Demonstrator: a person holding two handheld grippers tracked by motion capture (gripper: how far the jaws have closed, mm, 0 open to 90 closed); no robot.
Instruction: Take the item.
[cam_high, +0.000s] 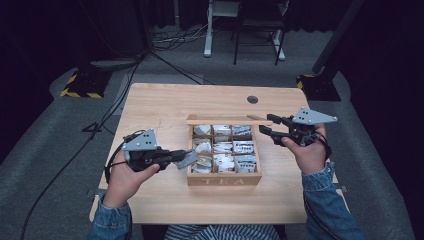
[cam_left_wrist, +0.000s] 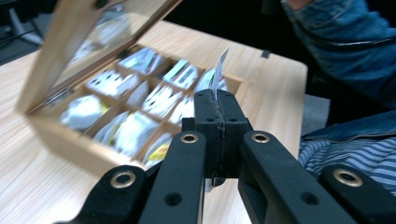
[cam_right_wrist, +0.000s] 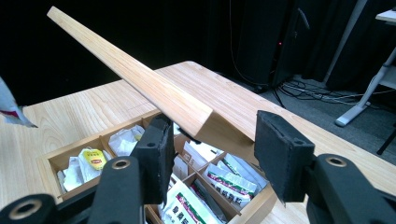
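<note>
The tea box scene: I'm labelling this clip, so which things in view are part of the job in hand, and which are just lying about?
In the job:
- tea box, its lid standing open
- tea bag, pinched in the left gripper
- right gripper, jaws apart by the lid's corner

Lying about:
- table's cable hole
- floor cables
- yellow-and-black striped stand base

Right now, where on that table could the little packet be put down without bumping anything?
Bare wood lies between the tea box and the table's far edge, and along the near edge in front of the box. The strips beside the box are crowded: the left gripper holds the packet there, and the right gripper is by the lid.
</note>
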